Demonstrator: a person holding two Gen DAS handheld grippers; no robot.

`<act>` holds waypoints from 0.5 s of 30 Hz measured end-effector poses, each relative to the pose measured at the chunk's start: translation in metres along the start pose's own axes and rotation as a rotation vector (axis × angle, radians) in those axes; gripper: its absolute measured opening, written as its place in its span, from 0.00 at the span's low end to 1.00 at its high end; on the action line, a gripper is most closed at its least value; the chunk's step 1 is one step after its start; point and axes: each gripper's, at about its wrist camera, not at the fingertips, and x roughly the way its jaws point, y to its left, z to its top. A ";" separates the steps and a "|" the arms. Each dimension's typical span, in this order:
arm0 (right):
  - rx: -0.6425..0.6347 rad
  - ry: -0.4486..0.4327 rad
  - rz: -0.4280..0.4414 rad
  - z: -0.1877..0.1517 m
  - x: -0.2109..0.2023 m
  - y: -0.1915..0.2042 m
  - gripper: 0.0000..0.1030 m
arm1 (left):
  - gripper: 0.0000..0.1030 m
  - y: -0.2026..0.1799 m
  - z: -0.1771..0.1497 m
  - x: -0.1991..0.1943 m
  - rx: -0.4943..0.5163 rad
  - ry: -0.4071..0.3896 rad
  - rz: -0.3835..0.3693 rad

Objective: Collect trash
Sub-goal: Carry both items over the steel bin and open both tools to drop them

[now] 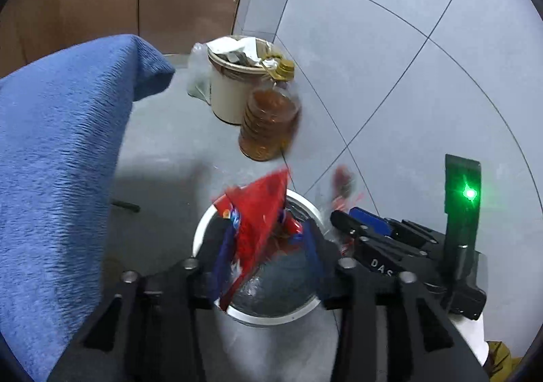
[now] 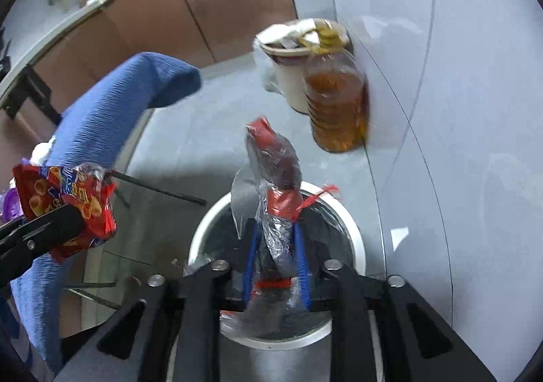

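Left tongs (image 1: 268,246) partly open, red snack bag (image 1: 261,222) between blue pads, over white trash bin (image 1: 203,229). Right tongs (image 2: 276,263) partly open, clear wrapper (image 2: 275,212) with red band between pads, above same bin; grip on either unclear. Oil bottle (image 2: 336,110) beyond.

1. Grey floor (image 1: 163,144), smooth, runs to a pale tiled wall.
2. White-rimmed bin (image 2: 353,232) stands on it, clear liner inside.
3. Cream bucket (image 1: 227,93) farther back, heaped with paper scraps.
4. Amber oil bottle (image 2: 339,110) stands just beside that bucket, near the wall.
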 end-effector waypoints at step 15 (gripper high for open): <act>0.021 -0.045 -0.013 0.015 -0.007 -0.011 0.35 | 0.49 0.006 0.004 -0.042 -0.028 -0.112 0.012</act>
